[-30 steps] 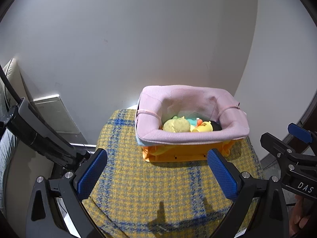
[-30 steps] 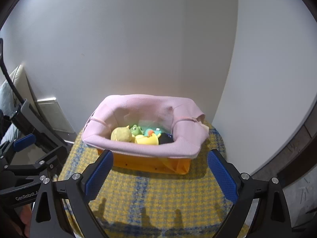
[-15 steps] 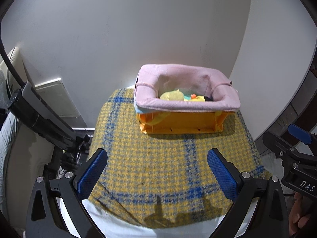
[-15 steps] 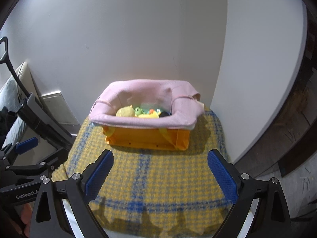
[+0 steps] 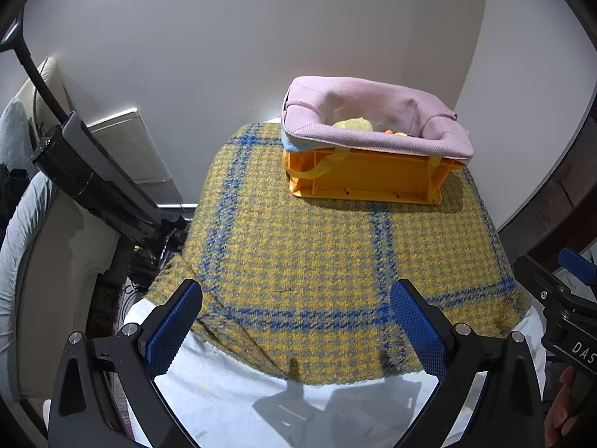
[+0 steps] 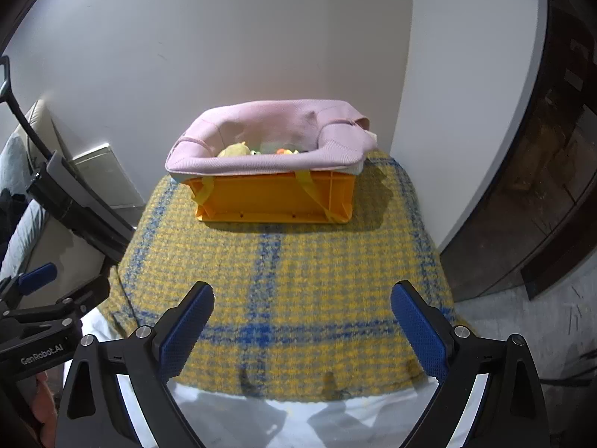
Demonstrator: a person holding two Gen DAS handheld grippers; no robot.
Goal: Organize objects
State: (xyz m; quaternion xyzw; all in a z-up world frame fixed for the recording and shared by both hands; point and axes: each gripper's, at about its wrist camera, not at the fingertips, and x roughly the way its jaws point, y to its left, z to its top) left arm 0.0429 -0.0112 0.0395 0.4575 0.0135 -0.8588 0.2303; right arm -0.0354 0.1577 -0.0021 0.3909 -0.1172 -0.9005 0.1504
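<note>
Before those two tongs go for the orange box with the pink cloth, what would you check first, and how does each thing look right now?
1. Left tongs open, nothing between them: ok.
2. Right tongs open, nothing between them: ok.
3. Orange box sits flat on the checked blanket: ok.
4. Blanket bare between tongs and box: ok.
5. Pink cloth folded over the rim; whether it is fastened: cannot tell.
6. Toys low inside, only the tops show; how many: cannot tell.
</note>
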